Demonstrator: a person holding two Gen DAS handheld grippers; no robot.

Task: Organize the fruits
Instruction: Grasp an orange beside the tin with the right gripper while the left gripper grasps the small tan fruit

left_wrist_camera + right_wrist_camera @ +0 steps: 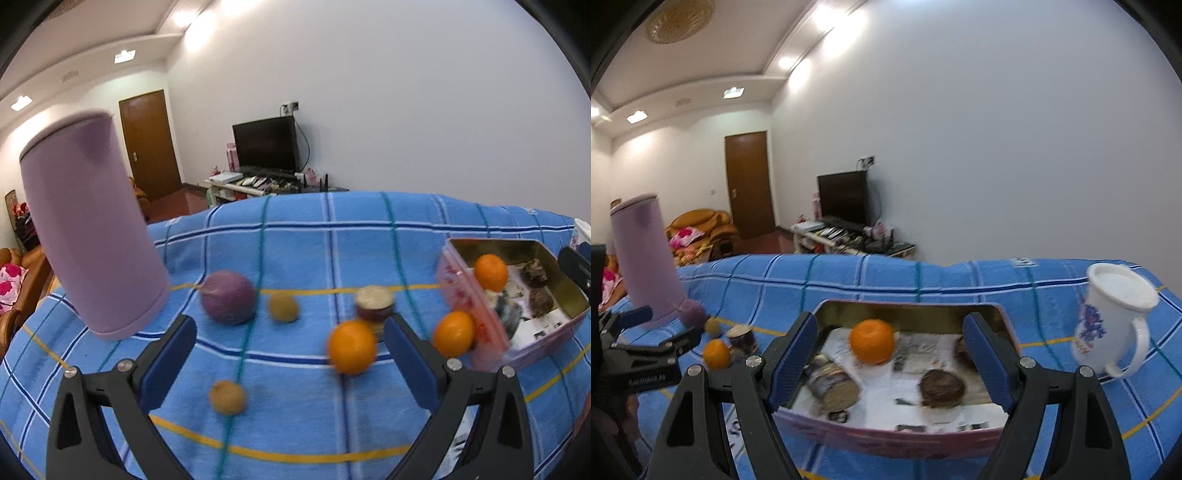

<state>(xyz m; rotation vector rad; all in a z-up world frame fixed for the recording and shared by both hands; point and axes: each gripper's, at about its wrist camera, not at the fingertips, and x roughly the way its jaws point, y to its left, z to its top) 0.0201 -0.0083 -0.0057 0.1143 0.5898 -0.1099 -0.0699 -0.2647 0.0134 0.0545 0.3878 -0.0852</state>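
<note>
Fruit lies scattered on the blue checked tabletop (295,236): your left gripper (290,338) stands wide and empty, an orange (351,346) at its 3 o'clock. Your right gripper (890,339) hangs wide over the tin (886,439), another orange (871,341) inside.

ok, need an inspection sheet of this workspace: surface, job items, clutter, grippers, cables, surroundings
Surface: blue checked cloth with yellow and green lines.
Job's things: pink rectangular tin holding one orange and dark round items; two oranges, purple round fruit, two small brown fruits on the cloth.
Clutter: tall lilac cylinder; white printed mug.
Grippers: left gripper open, empty; right gripper open, empty, before the tin.
Cables: wire behind black television.
Surroundings: brown door, orange sofa.
</note>
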